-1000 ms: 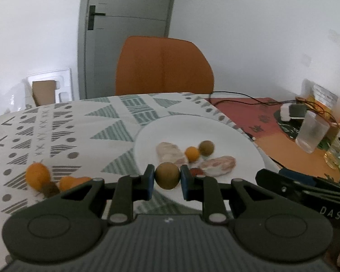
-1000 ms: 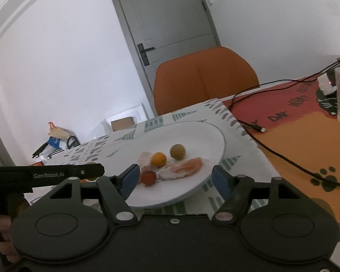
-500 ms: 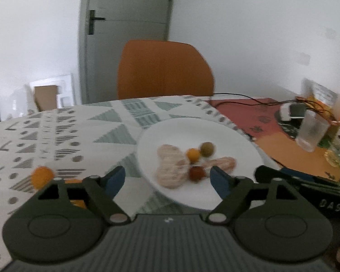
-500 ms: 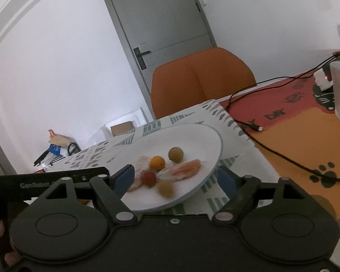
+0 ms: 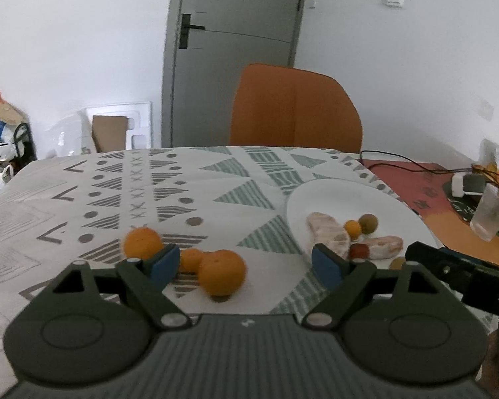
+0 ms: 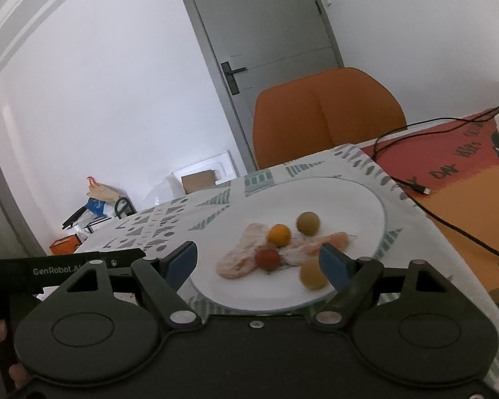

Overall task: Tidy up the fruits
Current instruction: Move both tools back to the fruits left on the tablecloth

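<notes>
The patterned tablecloth (image 5: 216, 179) spreads wide and bare ahead of my left gripper (image 5: 246, 261), out to its far edge, where an orange chair (image 5: 296, 106) stands against the table. On the right the cloth ends at a red and orange mat (image 6: 465, 179) crossed by a black cable (image 6: 449, 226); a clear cup (image 5: 490, 212) stands farther off on that side. The white plate (image 6: 349, 196) sits near the cloth's right edge, its near rim just in front of my right gripper (image 6: 259, 262), with free rim all around the back of it.

My left jaws have just been opening and stand wide apart, holding nothing. Three oranges lie on the cloth here: the big orange (image 5: 221, 276) sits in the gap between my fingers without touching either pad, a smaller orange (image 5: 191, 259) lies just behind it, and the left orange (image 5: 142, 243) shows beside my left finger.

My right jaws are also wide apart and empty. On the plate ahead of them lie pale peeled pieces (image 6: 246, 256), a small orange fruit (image 6: 278, 234), a red fruit (image 6: 267, 258), a brown-green fruit (image 6: 307, 222) behind, and a blurred tan fruit (image 6: 311, 276) just beside my right finger. I cannot tell whether it touches the pad.
</notes>
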The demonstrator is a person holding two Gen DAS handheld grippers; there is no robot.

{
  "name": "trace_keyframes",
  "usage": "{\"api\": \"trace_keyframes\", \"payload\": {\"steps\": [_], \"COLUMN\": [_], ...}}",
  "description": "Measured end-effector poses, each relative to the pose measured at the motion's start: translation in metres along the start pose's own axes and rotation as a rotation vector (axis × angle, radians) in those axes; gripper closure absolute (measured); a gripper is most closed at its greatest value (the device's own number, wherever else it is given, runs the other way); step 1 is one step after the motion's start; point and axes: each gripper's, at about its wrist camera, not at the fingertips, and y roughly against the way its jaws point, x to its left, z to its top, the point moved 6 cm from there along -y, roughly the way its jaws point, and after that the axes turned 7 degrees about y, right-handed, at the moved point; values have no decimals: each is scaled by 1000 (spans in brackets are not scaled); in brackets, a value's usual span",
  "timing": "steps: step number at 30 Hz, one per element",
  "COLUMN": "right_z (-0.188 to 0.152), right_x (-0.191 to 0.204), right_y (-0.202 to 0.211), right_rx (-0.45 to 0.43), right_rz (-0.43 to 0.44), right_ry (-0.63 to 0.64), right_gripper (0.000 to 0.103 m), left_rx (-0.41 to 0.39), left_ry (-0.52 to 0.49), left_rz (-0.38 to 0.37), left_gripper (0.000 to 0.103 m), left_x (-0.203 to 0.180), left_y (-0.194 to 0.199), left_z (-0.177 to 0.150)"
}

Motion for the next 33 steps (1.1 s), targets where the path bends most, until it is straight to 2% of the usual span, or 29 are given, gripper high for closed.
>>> {"api": "trace_keyframes", "payload": {"steps": [20,23,25,27,33], "right_z": [-3,-4,-4,-5,-8], "right_x": [67,80,87,94,109], "right_y": [-29,-34,-36,-38,-48], "right_rx": [67,75,72,76,101], "right_rz": [92,119,140,160,192], "right_ry": [115,140,153,166,184], "right_gripper": [22,14,4,0,0], "left_rx": [10,19,15,7,-13], "left_ry": [121,145,160,169,207], "left_rz": [63,73,79,93,130], "left_gripper": [16,13,10,7,6], "left_x": [69,79,86,93,112], "left_y": [6,6,8,9,12], "left_z": [-7,-8,-8,-7,-4]}}
